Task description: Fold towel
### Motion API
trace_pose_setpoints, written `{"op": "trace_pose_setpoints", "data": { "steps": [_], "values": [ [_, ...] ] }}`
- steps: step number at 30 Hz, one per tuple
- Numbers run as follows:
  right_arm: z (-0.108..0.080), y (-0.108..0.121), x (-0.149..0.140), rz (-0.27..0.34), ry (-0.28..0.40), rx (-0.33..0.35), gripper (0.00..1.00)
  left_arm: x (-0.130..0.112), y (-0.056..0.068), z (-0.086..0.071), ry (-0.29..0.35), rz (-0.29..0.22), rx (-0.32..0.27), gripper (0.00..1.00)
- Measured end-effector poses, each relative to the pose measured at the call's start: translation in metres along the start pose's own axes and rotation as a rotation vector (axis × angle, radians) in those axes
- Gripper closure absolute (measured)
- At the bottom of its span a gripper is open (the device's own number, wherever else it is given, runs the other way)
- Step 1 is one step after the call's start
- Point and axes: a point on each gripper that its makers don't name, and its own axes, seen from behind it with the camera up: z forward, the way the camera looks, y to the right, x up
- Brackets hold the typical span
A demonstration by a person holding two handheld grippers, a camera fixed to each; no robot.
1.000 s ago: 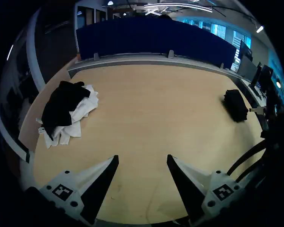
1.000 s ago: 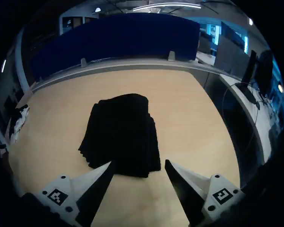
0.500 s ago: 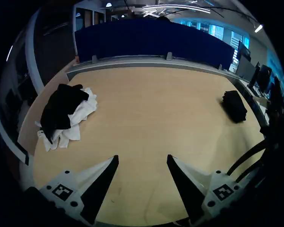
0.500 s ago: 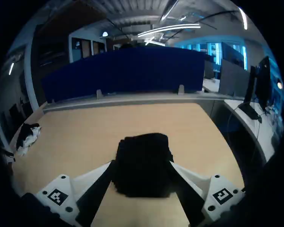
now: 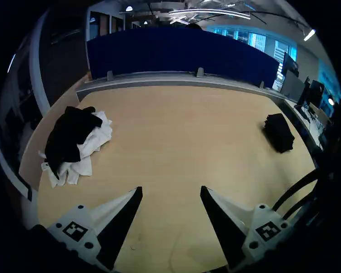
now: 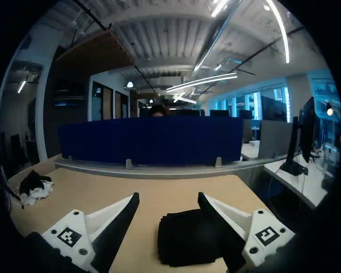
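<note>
A folded black stack [image 6: 192, 236] is lying on the table [image 5: 184, 123] just beneath the right gripper [image 6: 168, 195], whose fingers are spreading wide and pinching nothing, so part of the task is judged done. The left gripper [image 5: 170, 188] is hovering, its fingers likewise apart and empty, while the unfolded pile of black and white towels [image 5: 74, 144] is waiting at the table's opposite side. Bare tabletop is separating the two, and a blue partition [image 5: 179, 50] is bounding the far edge.
</note>
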Motion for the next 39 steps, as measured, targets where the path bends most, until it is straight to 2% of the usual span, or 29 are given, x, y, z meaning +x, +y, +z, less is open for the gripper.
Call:
{"op": "trace_pose_setpoints", "data": {
  "steps": [3,5,9,12,17,21,24,27,33,39],
  "values": [
    [-0.003,-0.009,0.003,-0.002,-0.001,0.010,0.00,0.011,0.001,0.002,0.035,-0.007,-0.007,0.05],
    [-0.004,-0.013,0.005,0.002,0.000,0.014,0.00,0.026,0.002,0.001,0.089,-0.017,-0.017,0.06],
    [-0.006,-0.018,0.006,0.014,0.000,0.017,0.00,0.069,0.005,-0.008,0.239,-0.038,-0.045,0.06],
    [-0.009,-0.022,0.005,0.022,-0.003,0.017,0.00,0.102,0.002,-0.018,0.352,-0.046,-0.041,0.06],
    [-0.014,-0.028,0.006,0.021,-0.004,0.018,0.00,0.150,-0.007,-0.038,0.520,-0.038,-0.016,0.06],
    [-0.017,-0.032,0.009,0.021,0.002,0.011,0.00,0.177,-0.017,-0.052,0.639,-0.031,0.013,0.05],
    [-0.019,-0.036,0.009,0.021,0.002,0.009,0.00,0.182,-0.021,-0.052,0.676,-0.035,0.028,0.06],
    [-0.018,-0.040,0.008,0.019,-0.001,0.008,0.00,0.181,-0.018,-0.050,0.684,-0.027,0.037,0.06],
    [-0.018,-0.048,0.011,0.014,-0.001,0.003,0.00,0.178,-0.011,-0.043,0.689,0.006,0.025,0.06],
    [-0.019,-0.062,0.014,0.000,-0.009,0.013,0.00,0.175,-0.014,-0.035,0.706,-0.005,0.008,0.06]
  ]
}}
